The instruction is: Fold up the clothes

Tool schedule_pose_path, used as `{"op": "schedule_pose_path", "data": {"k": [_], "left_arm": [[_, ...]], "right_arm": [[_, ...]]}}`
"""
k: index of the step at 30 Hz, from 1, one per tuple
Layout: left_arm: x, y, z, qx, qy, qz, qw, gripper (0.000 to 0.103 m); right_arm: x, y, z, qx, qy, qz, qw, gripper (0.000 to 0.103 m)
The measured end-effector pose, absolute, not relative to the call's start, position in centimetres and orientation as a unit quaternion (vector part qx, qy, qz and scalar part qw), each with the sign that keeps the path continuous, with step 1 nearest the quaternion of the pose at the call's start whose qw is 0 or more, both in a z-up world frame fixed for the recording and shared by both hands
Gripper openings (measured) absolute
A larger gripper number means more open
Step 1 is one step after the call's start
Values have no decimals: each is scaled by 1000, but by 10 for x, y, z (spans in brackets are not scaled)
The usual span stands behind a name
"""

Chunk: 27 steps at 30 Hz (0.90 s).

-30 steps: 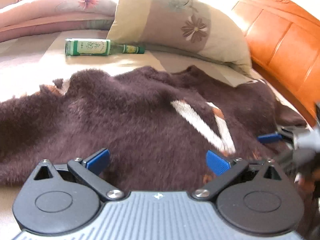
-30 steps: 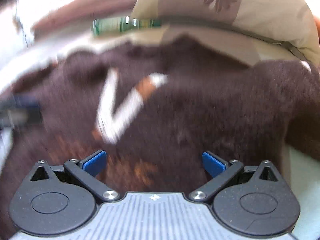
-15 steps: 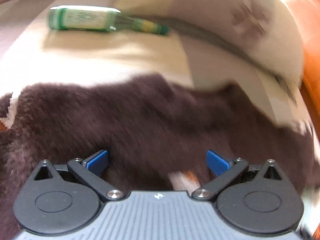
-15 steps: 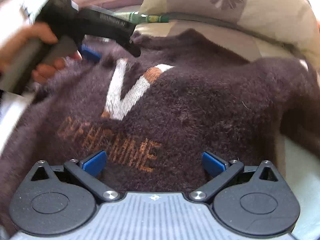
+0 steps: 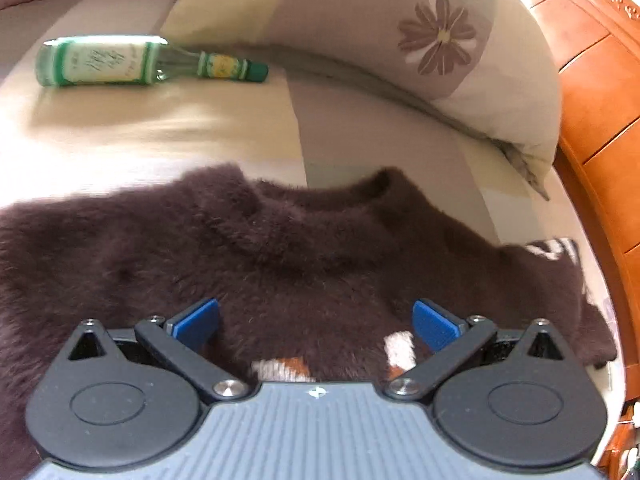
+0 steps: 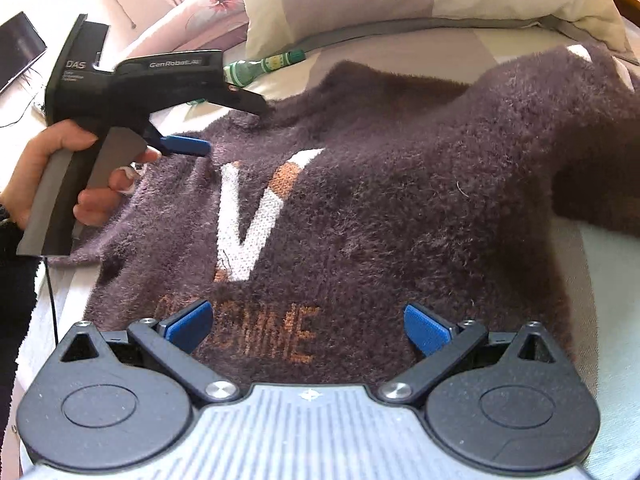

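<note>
A fuzzy dark-brown sweater (image 6: 380, 184) with a white and orange V and orange lettering lies spread face up on the bed. Its neckline (image 5: 312, 200) shows in the left wrist view, pointing toward the pillow. My left gripper (image 5: 316, 322) hovers open over the sweater's upper chest, nothing between its blue pads. The right wrist view also shows the left gripper (image 6: 224, 128), held by a hand (image 6: 52, 176) near the collar. My right gripper (image 6: 308, 328) stands open low over the lettering near the hem.
A green glass bottle (image 5: 132, 62) lies on its side on the beige sheet beyond the collar. A flowered pillow (image 5: 420, 40) leans against the orange wooden headboard (image 5: 600, 120) at the right. A dark screen (image 6: 18, 48) sits far left.
My left gripper has moved forward from the sweater's lower edge up to the collar. The right view has steadied and pulled back toward the hem. Both grippers stayed open.
</note>
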<state>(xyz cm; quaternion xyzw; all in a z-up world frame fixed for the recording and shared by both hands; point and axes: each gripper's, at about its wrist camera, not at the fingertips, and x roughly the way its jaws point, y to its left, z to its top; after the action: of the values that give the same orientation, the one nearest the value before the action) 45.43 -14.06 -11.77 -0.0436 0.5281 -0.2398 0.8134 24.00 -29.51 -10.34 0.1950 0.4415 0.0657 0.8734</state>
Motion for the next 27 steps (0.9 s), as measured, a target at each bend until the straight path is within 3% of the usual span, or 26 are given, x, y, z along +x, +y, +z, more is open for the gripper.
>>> {"op": "schedule_pose_path", "data": {"k": [4,9,13,18,22,27], "left_arm": [[485,-143,-140,-52,479,-182,857,102],[506,-141,-137,-84,474,-153,863,102],[464,-143,-112,-88,479,-228,843,102],[416,-154,-115,-115,538,-330,767,102],[416,-169,-139,-112,557,-303,765,102],[428,-183,-123,-110,582,-278,756,102]], "right_arm": [[239,-295,-104,192,441,66,874,103],[238,-302,-103,194,437,72,875,103],[232,-311,-97,205,425,61,879,103],[228,-315,-93,220,410,65,883,103],[233,-315,-99,219,425,59,876,103],[236,-314,-101,215,429,57,876,103]]}}
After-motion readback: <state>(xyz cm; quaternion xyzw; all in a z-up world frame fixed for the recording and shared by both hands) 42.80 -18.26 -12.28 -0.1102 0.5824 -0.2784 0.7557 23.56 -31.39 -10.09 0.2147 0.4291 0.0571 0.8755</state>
